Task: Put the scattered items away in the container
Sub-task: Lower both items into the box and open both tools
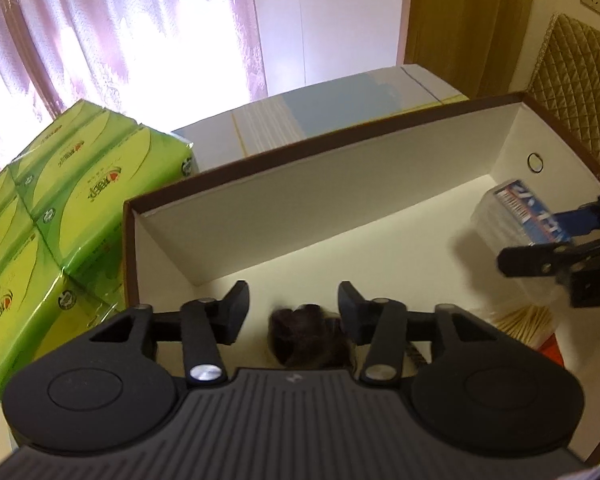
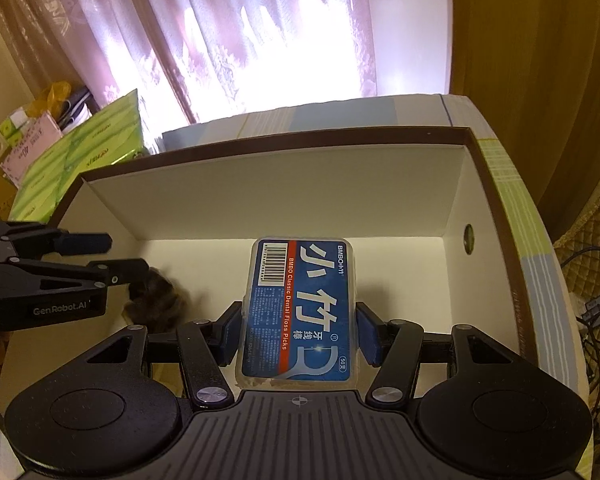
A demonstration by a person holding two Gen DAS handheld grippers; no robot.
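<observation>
White card lines the brown-edged container [image 2: 260, 196] as both of your grippers hang over it. Your right gripper [image 2: 298, 330] clamps a clear box of dental floss picks [image 2: 304, 308], blue pads pressed to its long sides, the box inside the walls and apparently just above the floor. Your left gripper [image 1: 294, 308] stands partly open with nothing between the pads; a dark, fuzzy hair tie [image 1: 310, 336] lies on the container floor directly beneath it, seemingly just let go.

To finish well, lower the floss box until it rests flat before you spread the jaws, keeping it clear of the hair tie and the far wall. Lift the left gripper straight up so its fingers do not drag the tie along.

Motion blur softens the hair tie, so its exact form stays uncertain. At the container's near right corner, pale sticks [image 1: 526, 322] and something red are half hidden behind the gripper body. Green tissue packs [image 1: 72, 220] sit outside, beside the left wall.
</observation>
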